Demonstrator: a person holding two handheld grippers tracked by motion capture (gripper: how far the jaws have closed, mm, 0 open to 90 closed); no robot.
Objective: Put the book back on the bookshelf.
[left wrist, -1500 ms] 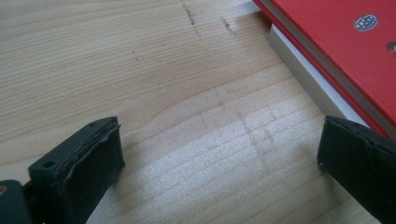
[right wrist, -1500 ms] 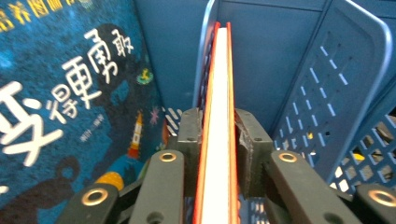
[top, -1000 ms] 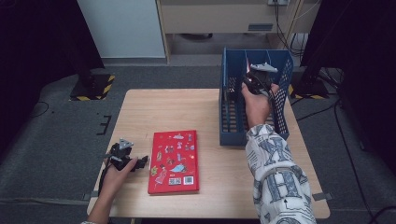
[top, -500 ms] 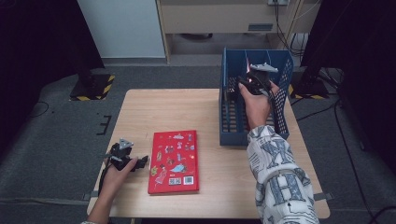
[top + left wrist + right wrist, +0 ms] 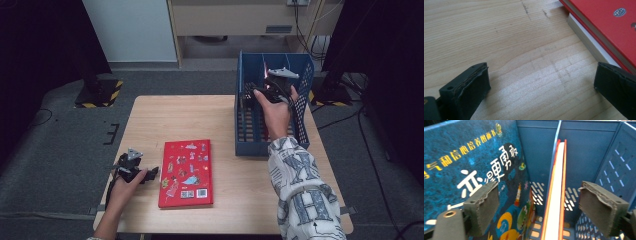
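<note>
1. Now, the right gripper (image 5: pixel 260 91) hangs inside the blue crate (image 5: pixel 244 135), and its jaws have just been opening; they stand wide, with the orange-edged book (image 5: pixel 556 195) upright between them but neither pad pressing on it.
2. That book stands on edge just beside the crate's divider (image 5: pixel 556 150), its long axis running straight away from the right jaws; it sits nearer the right-hand pad's side than the left.
3. Off the left-hand pad leans a blue picture book (image 5: pixel 474 170), tilted, its cover close to that pad.
4. Down at the near end of the surface (image 5: pixel 180 120), the left gripper (image 5: pixel 150 173) rests low with its jaws spread wide and nothing between them but bare wood.
5. The red book (image 5: pixel 186 172) lies flat just beyond the left gripper's right-hand jaw, its page edge (image 5: pixel 589 42) facing the gap and its long axis running forward along that jaw.
6. My read: the red book is next, and the left hand is far nearer; nothing stands between its jaws and that edge.
7. The catch: the book lies flat on the surface, so a jaw must get under its edge.
</note>
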